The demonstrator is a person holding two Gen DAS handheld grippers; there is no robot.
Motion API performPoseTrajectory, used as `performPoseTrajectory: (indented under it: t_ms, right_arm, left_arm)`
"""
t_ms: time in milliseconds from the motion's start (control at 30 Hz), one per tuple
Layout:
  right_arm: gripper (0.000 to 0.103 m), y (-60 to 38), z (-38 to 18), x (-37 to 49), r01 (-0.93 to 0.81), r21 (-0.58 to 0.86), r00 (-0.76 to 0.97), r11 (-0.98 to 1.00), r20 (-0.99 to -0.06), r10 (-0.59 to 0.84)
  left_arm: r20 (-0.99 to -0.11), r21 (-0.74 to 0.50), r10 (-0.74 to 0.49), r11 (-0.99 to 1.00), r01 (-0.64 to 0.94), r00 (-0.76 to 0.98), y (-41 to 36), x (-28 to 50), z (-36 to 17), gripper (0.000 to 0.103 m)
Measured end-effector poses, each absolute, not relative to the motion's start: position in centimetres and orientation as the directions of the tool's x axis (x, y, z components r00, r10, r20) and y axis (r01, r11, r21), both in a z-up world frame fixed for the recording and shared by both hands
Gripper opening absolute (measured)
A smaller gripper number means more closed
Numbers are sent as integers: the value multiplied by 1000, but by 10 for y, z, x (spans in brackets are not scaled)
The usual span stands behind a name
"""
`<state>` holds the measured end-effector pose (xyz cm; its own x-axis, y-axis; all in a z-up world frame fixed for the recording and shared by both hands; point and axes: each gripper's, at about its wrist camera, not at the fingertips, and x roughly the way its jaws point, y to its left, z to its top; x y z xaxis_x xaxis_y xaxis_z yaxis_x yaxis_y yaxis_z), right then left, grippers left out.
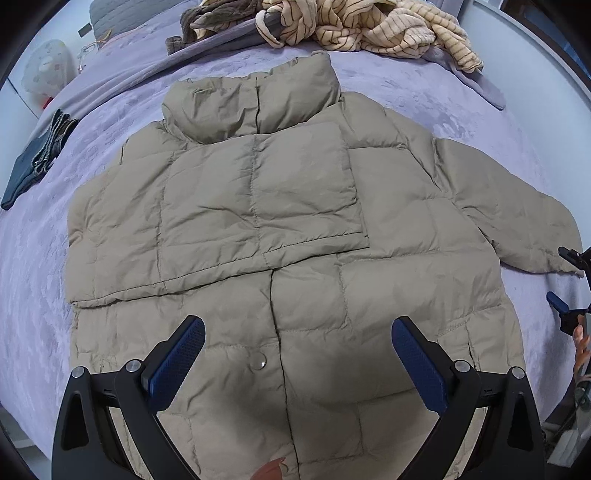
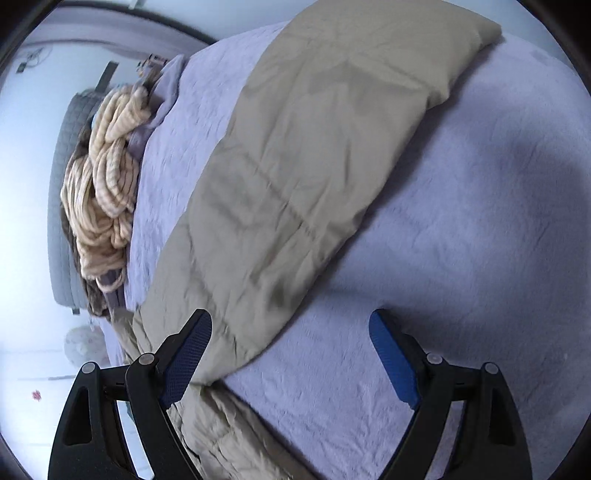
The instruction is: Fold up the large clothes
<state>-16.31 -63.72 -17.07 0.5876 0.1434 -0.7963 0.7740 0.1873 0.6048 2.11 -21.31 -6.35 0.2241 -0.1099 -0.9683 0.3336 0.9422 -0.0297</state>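
Observation:
A khaki puffer jacket (image 1: 295, 206) lies flat, front up, on a lavender bedspread (image 1: 424, 85). One sleeve is folded across its chest. The other sleeve (image 2: 314, 166) stretches straight out over the bedspread. My left gripper (image 1: 298, 323) hovers open above the jacket's lower front, near a snap button (image 1: 259, 362), with nothing between its fingers. My right gripper (image 2: 291, 315) is open wide beside the outstretched sleeve. Its left finger is over the sleeve's edge, its right finger over bare bedspread, and nothing is gripped. In the left wrist view the right gripper (image 1: 559, 275) shows at the right edge, by the sleeve's cuff.
A heap of cream striped clothing (image 1: 369, 26) and a brown garment (image 1: 218, 14) lie at the far end of the bed. A dark folded garment (image 1: 37, 162) rests at the left edge. Bare bedspread (image 2: 461, 221) lies right of the sleeve.

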Motion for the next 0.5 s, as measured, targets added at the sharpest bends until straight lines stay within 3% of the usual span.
performPoseTrajectory:
  t_ms: [233,333,500]
  right_arm:
    - [89,-679,-183,-150,721,687,685,94,-726,54]
    - [103,-683,-180,-136,679,728,728,95,-684,31]
    - [103,-681,-169,-112,632,766,765,118,-641,61]
  left_arm:
    - [-971,-55,-121,951,305,204,-217,37,-73,101]
    - [-973,-85,-147,947,311,180,-216,41,-76,101]
    - [-966,-87,-152,954,288,208,-204,49,-71,101]
